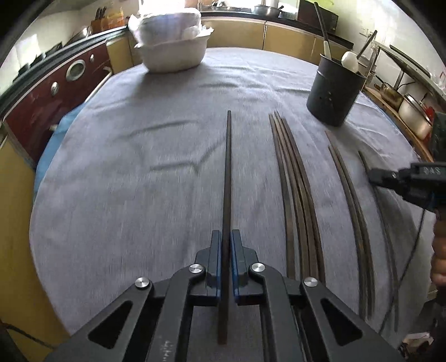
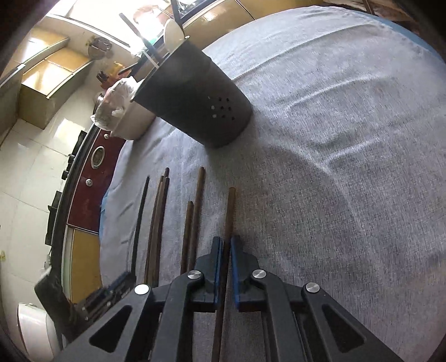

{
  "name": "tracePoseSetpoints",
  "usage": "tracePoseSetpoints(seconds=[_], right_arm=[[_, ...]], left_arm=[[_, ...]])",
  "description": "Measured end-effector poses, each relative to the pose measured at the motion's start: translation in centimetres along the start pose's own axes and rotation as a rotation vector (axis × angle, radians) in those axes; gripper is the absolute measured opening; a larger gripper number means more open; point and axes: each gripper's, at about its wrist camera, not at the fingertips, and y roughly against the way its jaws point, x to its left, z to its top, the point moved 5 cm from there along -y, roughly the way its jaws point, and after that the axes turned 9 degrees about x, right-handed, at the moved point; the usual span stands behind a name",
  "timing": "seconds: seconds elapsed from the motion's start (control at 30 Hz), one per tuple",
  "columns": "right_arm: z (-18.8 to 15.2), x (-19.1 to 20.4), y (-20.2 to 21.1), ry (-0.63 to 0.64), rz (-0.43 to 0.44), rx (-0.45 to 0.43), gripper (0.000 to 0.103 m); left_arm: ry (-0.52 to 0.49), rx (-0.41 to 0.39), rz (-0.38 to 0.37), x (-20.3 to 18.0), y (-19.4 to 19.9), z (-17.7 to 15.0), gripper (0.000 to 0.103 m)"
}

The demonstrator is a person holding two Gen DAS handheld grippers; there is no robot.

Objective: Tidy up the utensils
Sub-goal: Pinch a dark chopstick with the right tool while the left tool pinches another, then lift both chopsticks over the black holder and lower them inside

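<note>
Chopsticks — long, dark, thin; left hand-held gripper (image 1: 225,245) clamps black chopstick (image 1: 227,178); right hand-held gripper (image 2: 226,250) clamps brown chopstick (image 2: 229,214).

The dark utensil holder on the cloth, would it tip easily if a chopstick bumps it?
Possibly. The utensil holder is tall and narrower at its base, with long utensils sticking out above the rim, so it looks top-heavy. The wrinkled tablecloth may grip it rather than let it slide.

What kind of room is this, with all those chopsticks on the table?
It looks like a home kitchen. Cabinets run under a dark counter with a metal pot on it, a knife block stands in the corner, and a dark utensil holder sits on the cloth-covered table.
</note>
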Motion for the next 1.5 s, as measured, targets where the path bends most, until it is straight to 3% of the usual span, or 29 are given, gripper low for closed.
tracePoseSetpoints(seconds=[0.13,0.27,0.3,0.37,0.4,0.57,0.7,0.87,0.93,1.0,1.03,1.1,1.27,1.5], right_arm=[[-0.3,0.7,0.2,0.046,-0.072,0.002,0.006],[0.1,1.2,0.1,0.06,-0.182,0.03,0.01],[0.3,1.5,0.1,0.066,-0.224,0.04,0.01],[0.7,1.8,-0.1,0.082,-0.27,0.065,0.014],[0.8,1.9,-0.2,0.088,-0.277,0.075,0.016],[1.6,2.9,-1.3,0.091,-0.349,0.092,0.021],[2.2,4.4,-2.4,0.14,-0.472,0.118,0.021],[2.5,6.1,-4.0,0.24,-0.624,0.128,0.019],[2.6,6.6,-4.5,0.265,-0.648,0.126,0.016],[2.7,7.2,-5.0,0.298,-0.654,0.117,0.008],[2.8,7.4,-5.1,0.304,-0.658,0.114,0.008],[3.0,7.5,-5.2,0.298,-0.635,0.111,0.008],[3.1,7.5,-2.0,0.276,-0.44,0.028,0.007],[2.6,10.2,4.7,0.382,-0.281,-0.188,0.006]], left_arm=[[0.005,0.059,-0.033,-0.1,0.8,-2.7,0.006],[0.041,0.129,-0.085,0.4,1.1,-2.7,0.009],[0.05,0.13,-0.089,0.7,1.3,-2.1,0.017],[0.054,0.107,-0.077,1.2,1.8,-0.8,0.042],[0.048,0.098,-0.066,1.3,1.9,0.0,0.043],[0.015,0.118,-0.045,1.2,-0.2,4.5,0.043],[0.01,0.186,-0.003,0.9,-3.2,7.0,0.043],[-0.021,0.21,0.007,-0.3,-4.3,9.6,0.043],[-0.035,0.21,0.021,-0.7,-4.6,10.3,0.04],[-0.045,0.195,0.029,-0.9,-4.8,11.0,0.025],[-0.045,0.19,0.027,-0.9,-4.9,11.2,0.008],[-0.033,0.19,0.009,-0.5,-5.0,11.7,0.006],[-0.002,0.105,-0.002,0.8,-2.9,11.1,0.005],[0.016,-0.145,-0.096,1.6,7.3,11.4,0.005]])
